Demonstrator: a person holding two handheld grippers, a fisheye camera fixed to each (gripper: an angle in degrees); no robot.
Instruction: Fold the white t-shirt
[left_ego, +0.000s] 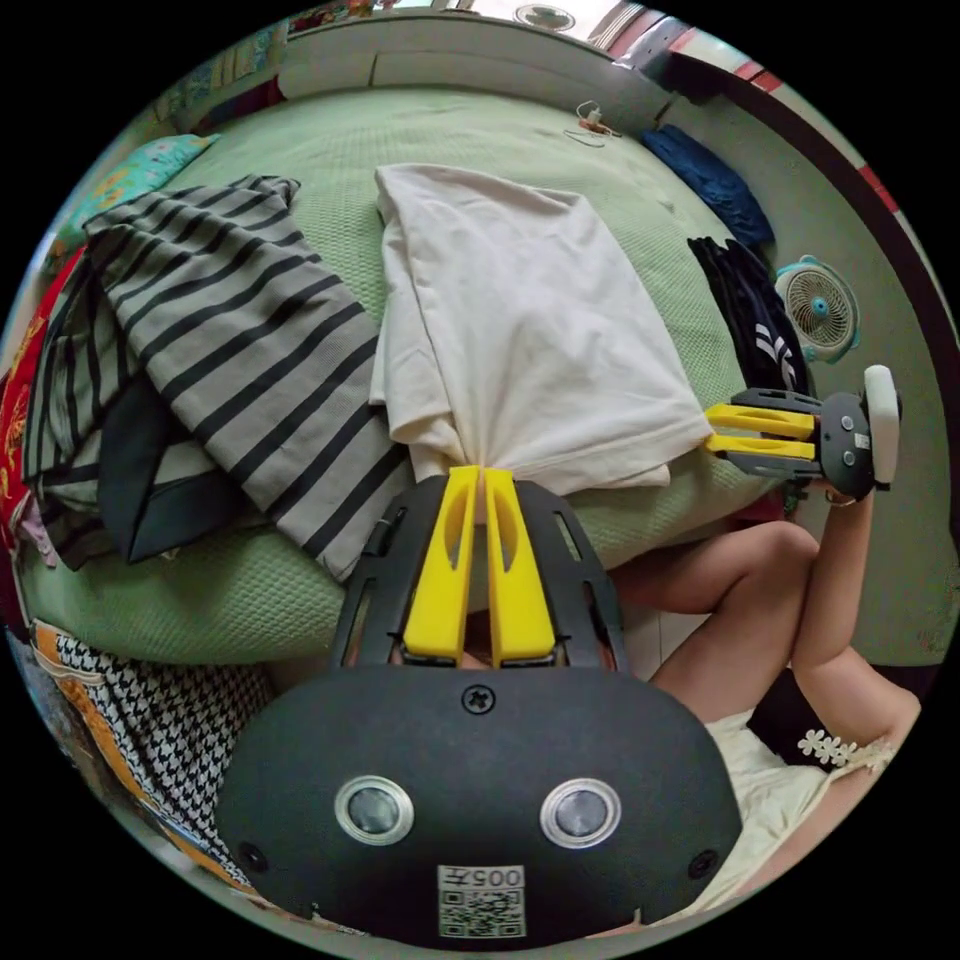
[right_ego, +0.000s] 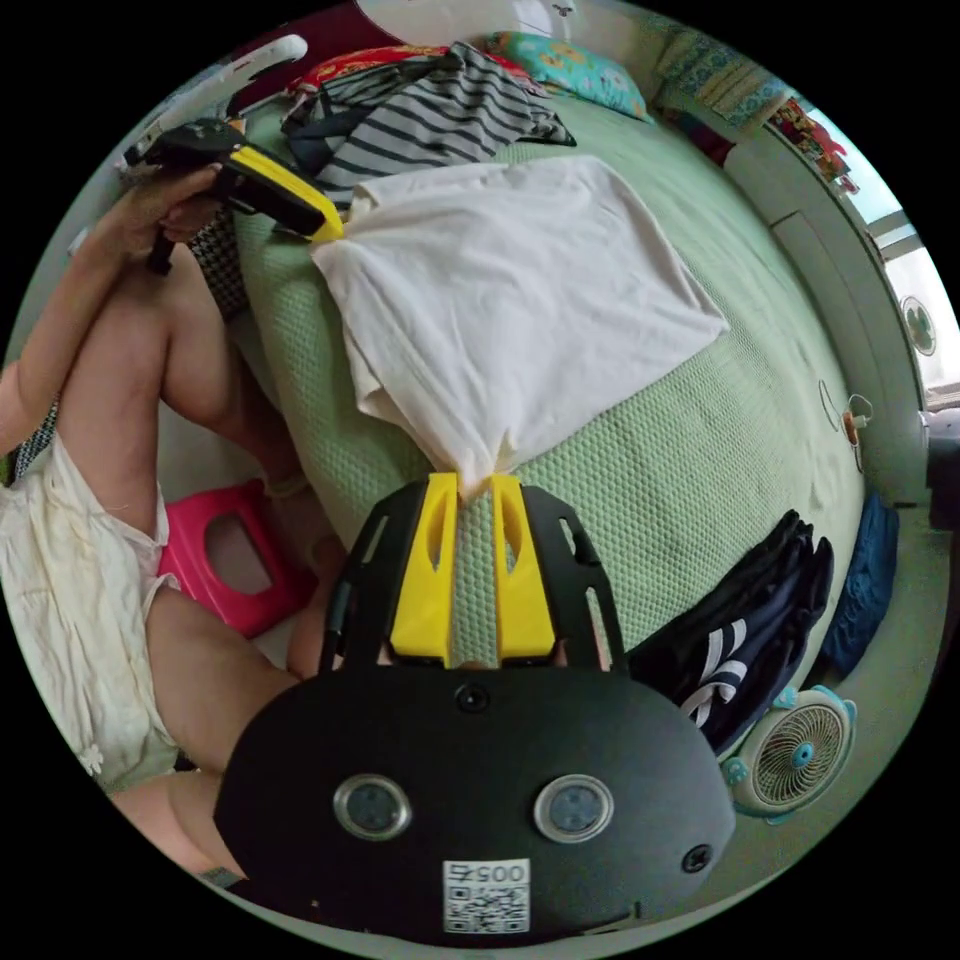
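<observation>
The white t-shirt (left_ego: 520, 320) lies folded lengthwise on the green bed cover, its near edge stretched between the two grippers. My left gripper (left_ego: 480, 478) is shut on one near corner, the cloth bunched between its yellow jaws. In that same view the right gripper (left_ego: 712, 434) pinches the other corner at the bed's edge. In the right gripper view, my right gripper (right_ego: 476, 482) is shut on the t-shirt (right_ego: 500, 290), and the left gripper (right_ego: 328, 228) grips the far corner, held by a hand.
A striped grey garment (left_ego: 230, 330) lies heaped on the bed beside the t-shirt. Dark folded clothes (right_ego: 750, 620) and a blue garment (left_ego: 710, 180) rest near the bed's other side. A small fan (right_ego: 795, 755) and a pink stool (right_ego: 235, 560) stand on the floor. The person's legs (left_ego: 740, 590) are against the bed's edge.
</observation>
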